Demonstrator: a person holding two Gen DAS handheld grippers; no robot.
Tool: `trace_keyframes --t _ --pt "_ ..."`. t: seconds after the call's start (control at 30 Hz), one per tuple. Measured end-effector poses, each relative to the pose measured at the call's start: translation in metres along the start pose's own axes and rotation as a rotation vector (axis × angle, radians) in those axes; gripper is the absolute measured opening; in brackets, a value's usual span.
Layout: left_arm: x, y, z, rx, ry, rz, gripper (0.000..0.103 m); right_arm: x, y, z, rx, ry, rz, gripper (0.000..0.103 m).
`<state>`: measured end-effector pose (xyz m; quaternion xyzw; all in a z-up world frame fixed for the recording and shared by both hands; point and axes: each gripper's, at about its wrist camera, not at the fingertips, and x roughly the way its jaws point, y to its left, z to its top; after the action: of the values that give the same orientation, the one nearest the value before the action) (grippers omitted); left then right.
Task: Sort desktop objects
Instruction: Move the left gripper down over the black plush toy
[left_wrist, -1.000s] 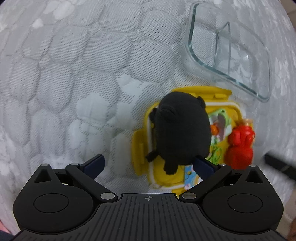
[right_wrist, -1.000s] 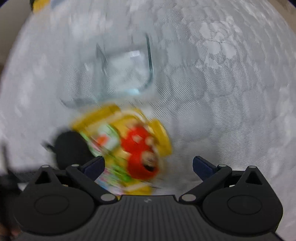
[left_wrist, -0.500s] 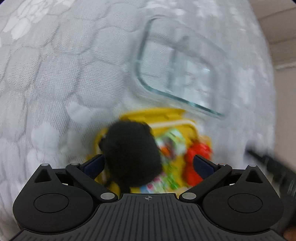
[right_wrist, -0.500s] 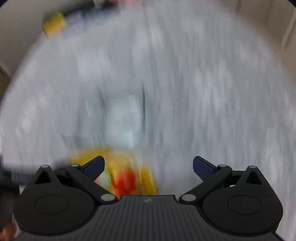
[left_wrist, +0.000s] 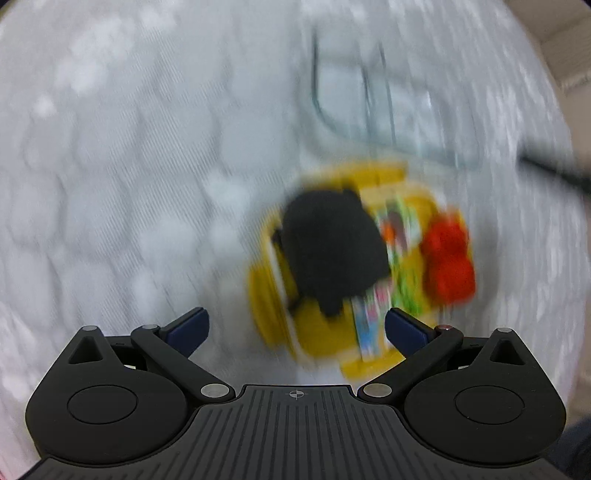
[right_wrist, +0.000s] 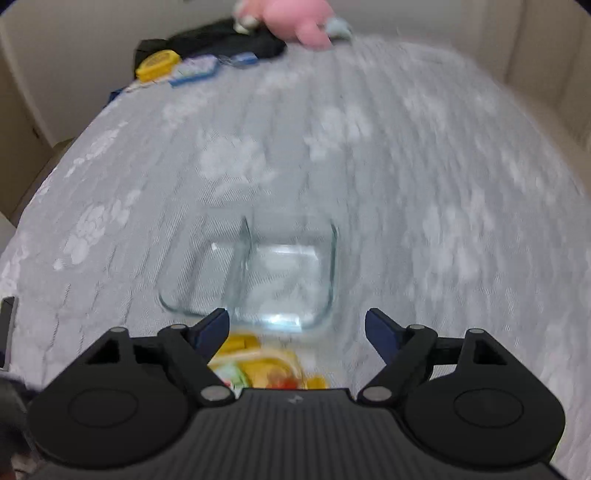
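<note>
In the blurred left wrist view a black plush toy (left_wrist: 332, 254) lies on a yellow lid with a colourful picture (left_wrist: 306, 332), and a red toy figure (left_wrist: 448, 262) stands at the lid's right edge. My left gripper (left_wrist: 295, 328) hangs open above them, holding nothing. Beyond the lid sits a clear glass container with a divider (left_wrist: 373, 107). In the right wrist view my right gripper (right_wrist: 297, 330) is open with its jaws closing on nothing. It faces the glass container (right_wrist: 258, 273), and the yellow lid (right_wrist: 266, 363) shows just under it.
The surface is a grey-white lace tablecloth (right_wrist: 443, 184). At its far edge lie a pink plush toy (right_wrist: 299, 18), a black cloth (right_wrist: 221, 40), a yellow round object (right_wrist: 157, 64) and small bluish items (right_wrist: 195, 70). A dark bar (left_wrist: 554, 171) crosses the right side of the left wrist view.
Both grippers have risen and tilted. The right view has swung up from the lid and red figure to the glass container and far edge. The right jaws have narrowed slightly.
</note>
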<state>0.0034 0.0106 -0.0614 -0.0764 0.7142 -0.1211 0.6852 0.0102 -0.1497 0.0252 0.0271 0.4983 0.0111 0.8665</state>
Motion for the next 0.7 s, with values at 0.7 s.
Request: trace_keyframes --t 0.7 --pt "-0.024 -0.034 0.003 0.223 -0.16 0.178 0.103 0.082 0.038 -0.045 -0.329 0.378 -0.125 0.08"
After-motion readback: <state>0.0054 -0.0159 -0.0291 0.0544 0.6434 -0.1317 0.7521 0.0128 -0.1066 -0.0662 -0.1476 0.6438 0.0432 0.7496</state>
